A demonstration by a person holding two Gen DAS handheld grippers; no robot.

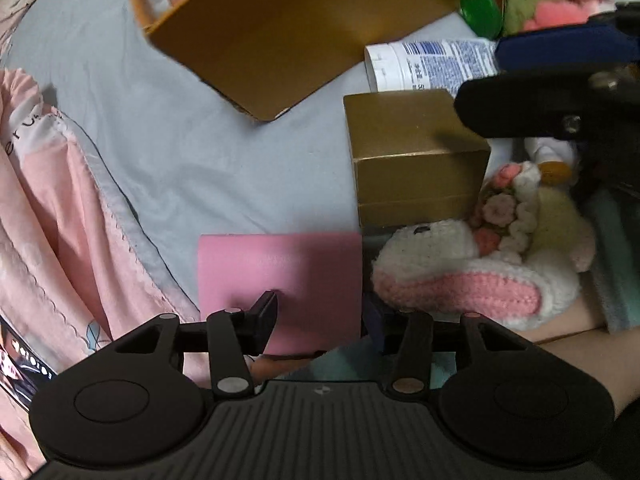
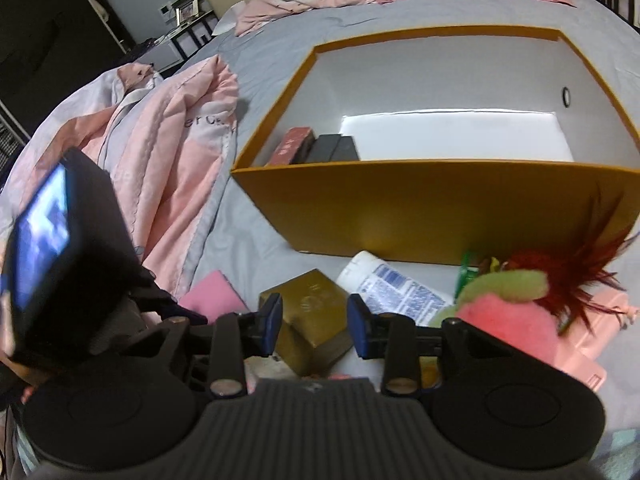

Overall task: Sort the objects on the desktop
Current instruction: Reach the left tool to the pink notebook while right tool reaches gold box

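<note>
The gold box [image 2: 310, 312] is my landmark and my target: it sits on the grey bedsheet [image 1: 168, 140] just short of the big orange bin [image 2: 440, 208], turned so one corner points back at me. My right claw [image 2: 314, 326] is spread wide, its blue pads [image 2: 272, 322] standing either side of the box's near part without touching it, holding nothing. I judge this to be the closing-in step before a lift into the bin. To do it well I should twist the wrist so the pads meet two flat opposite faces rather than that corner, come down until they sit around mid-height of the walls, then squeeze evenly; the glossy card looks slippery, and a corner pinch would likely spin it out. My left claw [image 1: 320, 320] is over the pink card [image 1: 280, 280] lying just to the near-left of the gold box; one finger [image 1: 266, 312] rests across it and the jaws are apart, but whether they are nipping its edge I cannot tell. Beyond the gold box lies a white tube [image 1: 428, 64] with blue print; to its right a crocheted bunny [image 1: 460, 276], and farther right a red-haired plush toy [image 2: 516, 304]. Inside the bin a red box [image 2: 292, 146] and dark boxes [image 2: 334, 148] sit against the left wall, so there is open floor to drop into.
</note>
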